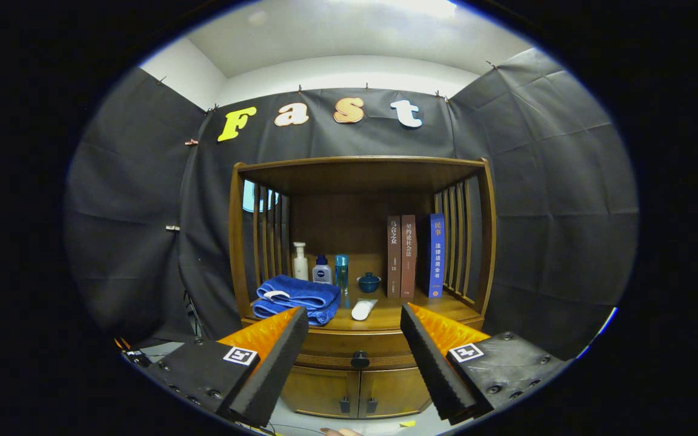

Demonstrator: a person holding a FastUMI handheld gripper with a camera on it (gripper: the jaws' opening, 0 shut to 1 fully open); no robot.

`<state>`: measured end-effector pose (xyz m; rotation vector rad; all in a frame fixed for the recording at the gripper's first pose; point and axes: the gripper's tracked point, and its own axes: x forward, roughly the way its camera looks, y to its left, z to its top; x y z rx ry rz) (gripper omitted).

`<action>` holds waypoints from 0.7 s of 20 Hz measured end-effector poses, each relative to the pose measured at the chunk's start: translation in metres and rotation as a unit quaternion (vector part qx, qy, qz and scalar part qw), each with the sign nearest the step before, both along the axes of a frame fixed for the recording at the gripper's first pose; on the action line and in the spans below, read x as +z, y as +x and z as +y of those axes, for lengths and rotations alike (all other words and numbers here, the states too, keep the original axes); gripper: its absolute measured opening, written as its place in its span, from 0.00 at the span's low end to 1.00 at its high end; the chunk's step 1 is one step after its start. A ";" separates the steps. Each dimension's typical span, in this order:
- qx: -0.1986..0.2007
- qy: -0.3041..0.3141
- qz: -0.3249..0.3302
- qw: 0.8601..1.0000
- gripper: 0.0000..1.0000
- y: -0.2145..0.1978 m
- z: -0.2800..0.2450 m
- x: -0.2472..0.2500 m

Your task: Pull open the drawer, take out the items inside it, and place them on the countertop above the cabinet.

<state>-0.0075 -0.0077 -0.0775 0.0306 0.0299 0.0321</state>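
In the gripper view the claw [354, 324] hangs wide open, gripping nothing, well short of the wooden cabinet [361, 272]. The drawer [358, 351] sits closed between the two fingers, its dark knob [360, 360] centred in the gap. Above it, on the surface [440, 310], a folded blue towel [294, 298] lies at the left, with three bottles [321, 267] behind it, a small blue bowl [368, 281], a white oblong item [363, 309], and three upright books [414, 255] at the right. Two closed doors [358, 392] sit below the drawer.
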 end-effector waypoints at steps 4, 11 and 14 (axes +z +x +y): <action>0.002 0.001 0.002 1.000 0.99 -0.002 0.000 0.001; 0.001 0.003 0.001 1.000 0.99 0.000 0.000 0.003; 0.004 0.002 0.001 1.000 0.99 0.000 0.002 0.003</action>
